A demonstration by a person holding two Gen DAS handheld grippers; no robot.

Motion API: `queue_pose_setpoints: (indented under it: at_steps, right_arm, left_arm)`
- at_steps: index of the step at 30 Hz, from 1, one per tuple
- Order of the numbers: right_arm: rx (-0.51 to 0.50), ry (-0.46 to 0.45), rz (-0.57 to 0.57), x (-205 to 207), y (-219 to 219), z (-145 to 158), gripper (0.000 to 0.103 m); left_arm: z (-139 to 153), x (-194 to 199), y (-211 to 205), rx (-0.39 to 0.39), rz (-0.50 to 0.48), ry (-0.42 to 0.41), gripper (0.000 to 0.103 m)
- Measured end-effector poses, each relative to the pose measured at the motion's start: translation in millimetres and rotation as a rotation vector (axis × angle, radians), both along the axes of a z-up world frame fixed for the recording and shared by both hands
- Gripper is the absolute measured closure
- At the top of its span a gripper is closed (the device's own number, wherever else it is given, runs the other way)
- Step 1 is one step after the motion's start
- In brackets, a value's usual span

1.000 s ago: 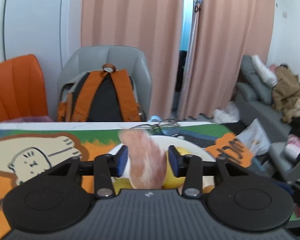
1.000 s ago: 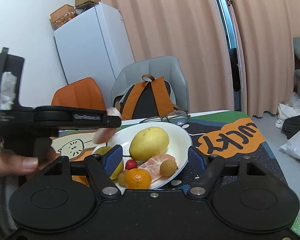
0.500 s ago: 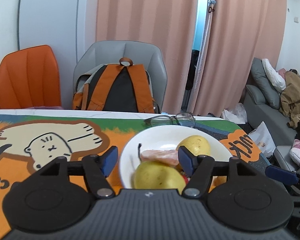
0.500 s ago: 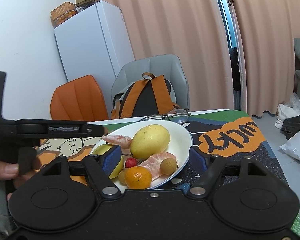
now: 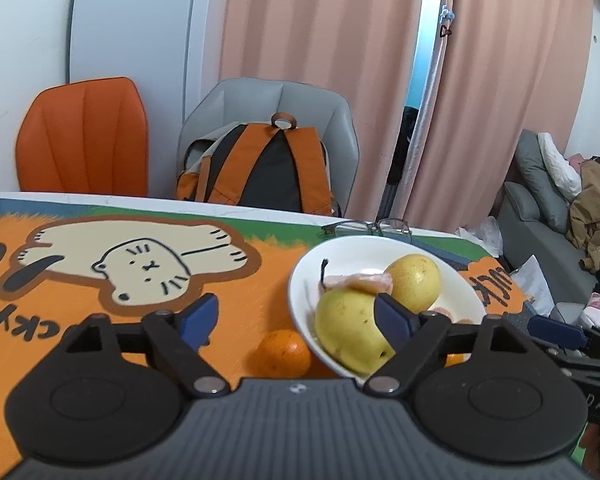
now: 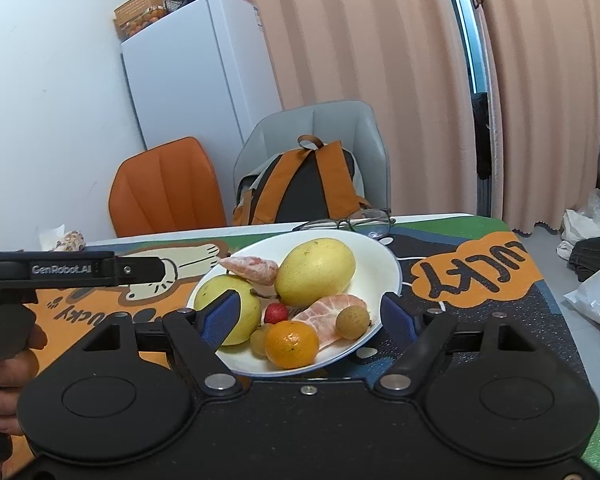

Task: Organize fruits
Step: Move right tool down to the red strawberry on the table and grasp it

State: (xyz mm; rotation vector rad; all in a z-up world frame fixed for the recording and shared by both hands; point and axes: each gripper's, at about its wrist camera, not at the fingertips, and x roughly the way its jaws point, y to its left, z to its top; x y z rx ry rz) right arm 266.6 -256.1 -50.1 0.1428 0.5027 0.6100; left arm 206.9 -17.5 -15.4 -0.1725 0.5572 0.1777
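Next target likely loose orange (image 5: 285, 353) on desk (image 5: 256, 300), just beside plate (image 5: 380, 245) — partly hidden. Left gripper (image 5: 296, 318) opening, empty — straddle orange squarely. Right gripper (image 6: 312, 316) opening, empty.

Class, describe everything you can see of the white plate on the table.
The white plate is round, shallow and glossy, apparently ceramic. It sits flat on the orange cartoon mat, just in front of a pair of glasses. It holds two yellow fruits, two peeled citrus pieces, an orange, a small red fruit and small brown ones. Neither gripper touches it.
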Motion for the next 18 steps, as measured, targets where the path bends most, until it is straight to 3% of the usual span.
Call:
queue_pose_setpoints:
  at_steps: [18]
  right_arm:
    - [-0.051,0.019,0.050,-9,13,-8,0.023]
  left_arm:
    - [-18,-34,27,-0.061,0.080,0.029,0.013]
